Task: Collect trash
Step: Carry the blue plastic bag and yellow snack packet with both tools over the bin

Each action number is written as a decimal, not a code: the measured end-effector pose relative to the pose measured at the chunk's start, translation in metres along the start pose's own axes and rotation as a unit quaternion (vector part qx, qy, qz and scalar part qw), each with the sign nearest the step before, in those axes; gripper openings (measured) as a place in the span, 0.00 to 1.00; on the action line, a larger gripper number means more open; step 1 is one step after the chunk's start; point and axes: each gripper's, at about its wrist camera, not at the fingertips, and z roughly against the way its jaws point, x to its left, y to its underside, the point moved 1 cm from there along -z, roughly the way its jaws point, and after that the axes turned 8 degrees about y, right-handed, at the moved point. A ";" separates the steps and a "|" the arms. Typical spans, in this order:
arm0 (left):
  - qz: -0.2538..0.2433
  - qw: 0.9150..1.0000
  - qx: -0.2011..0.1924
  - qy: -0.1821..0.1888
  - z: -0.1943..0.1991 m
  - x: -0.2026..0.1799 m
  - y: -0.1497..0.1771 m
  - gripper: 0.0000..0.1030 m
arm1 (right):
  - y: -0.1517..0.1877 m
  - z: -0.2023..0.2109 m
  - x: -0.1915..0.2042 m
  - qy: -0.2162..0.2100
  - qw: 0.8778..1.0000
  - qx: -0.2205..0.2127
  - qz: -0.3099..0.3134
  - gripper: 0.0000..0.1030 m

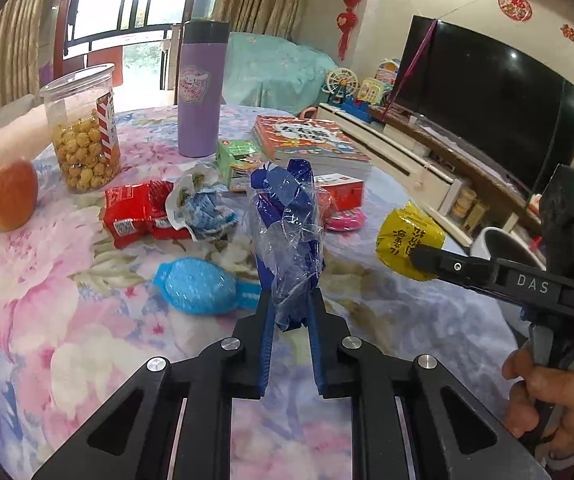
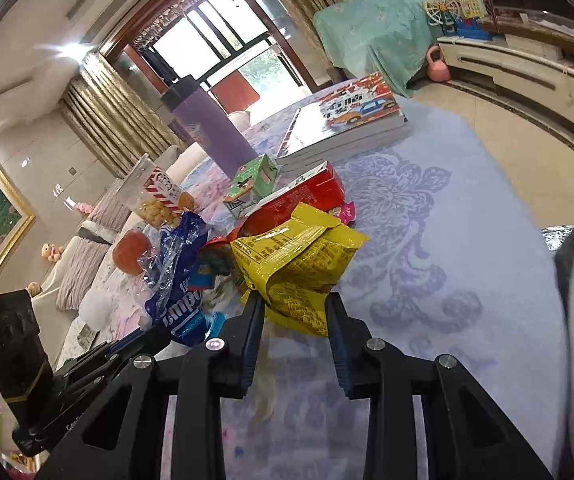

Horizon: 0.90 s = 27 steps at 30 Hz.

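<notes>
My left gripper (image 1: 291, 300) is shut on a blue and clear plastic wrapper (image 1: 287, 236) and holds it upright above the floral tablecloth (image 1: 67, 312). My right gripper (image 2: 295, 300) is shut on a crumpled yellow snack bag (image 2: 299, 264); it shows at the right in the left wrist view (image 1: 407, 240). The blue wrapper also shows at the left in the right wrist view (image 2: 179, 280). On the table lie a red wrapper (image 1: 139, 216), a white and blue crumpled wrapper (image 1: 199, 204) and a light blue packet (image 1: 199, 286).
A popcorn jar (image 1: 83, 128), a purple bottle (image 1: 201, 88), an orange fruit (image 1: 11, 196), a green carton (image 1: 237, 160), a red box (image 1: 341, 192), a pink item (image 1: 345, 220) and books (image 1: 307, 140) stand behind. A white bin (image 1: 503, 248) sits beyond the table's right edge.
</notes>
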 end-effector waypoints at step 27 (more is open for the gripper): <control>-0.063 0.994 0.026 0.083 0.021 -0.094 0.034 0.14 | 0.054 0.109 -0.048 0.078 0.996 -0.045 -0.007 0.31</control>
